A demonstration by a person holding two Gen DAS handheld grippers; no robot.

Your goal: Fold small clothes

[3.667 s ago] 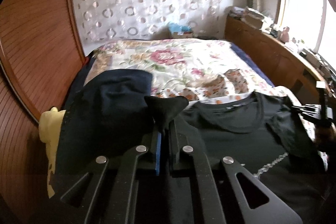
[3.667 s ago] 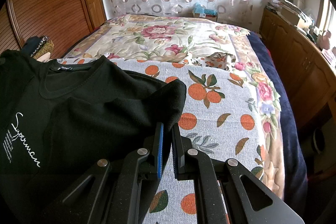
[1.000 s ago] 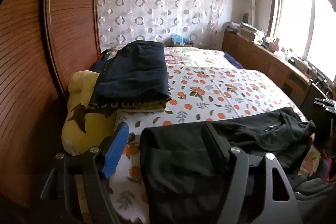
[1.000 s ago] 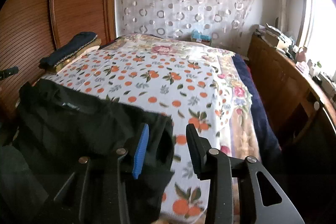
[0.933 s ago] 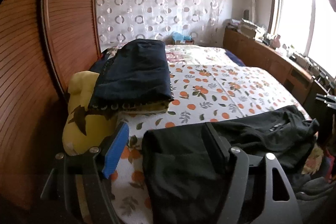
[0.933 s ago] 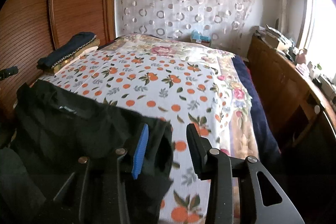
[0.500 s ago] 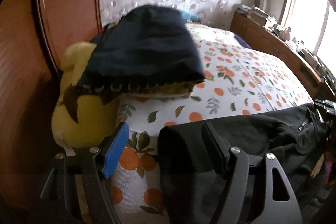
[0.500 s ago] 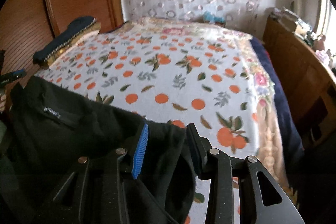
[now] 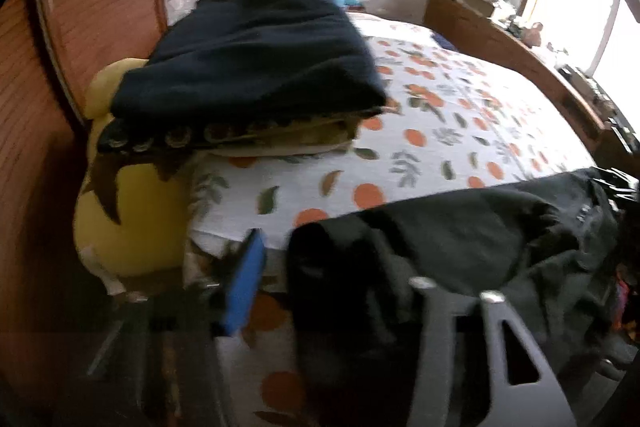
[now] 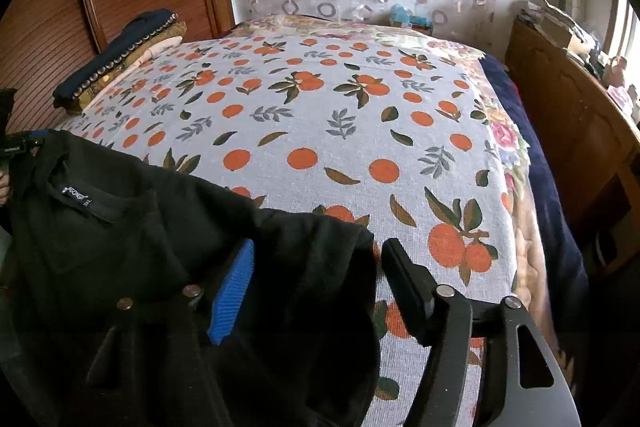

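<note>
A black T-shirt (image 10: 132, 239) lies folded across the near edge of the bed, its collar label facing up; it also shows in the left wrist view (image 9: 460, 239). My left gripper (image 9: 316, 267) is open, its jaws wide apart around the shirt's left end. My right gripper (image 10: 320, 275) is open, its jaws apart around the shirt's right end, with cloth lying between the fingers. Neither gripper pinches the cloth.
A stack of folded dark clothes (image 9: 256, 63) rests on a yellow plush pillow (image 9: 128, 211) at the bed's left side, also in the right wrist view (image 10: 116, 55). The orange-print bedspread (image 10: 320, 115) stretches beyond. A wooden cabinet (image 10: 572, 115) runs along the right; a wooden wardrobe (image 9: 52, 67) stands left.
Both grippers, shut on the shirt 3.7 s ago, have let go and stand open. Both have since moved down and closer to the bed edge; the right jaws opened wider.
</note>
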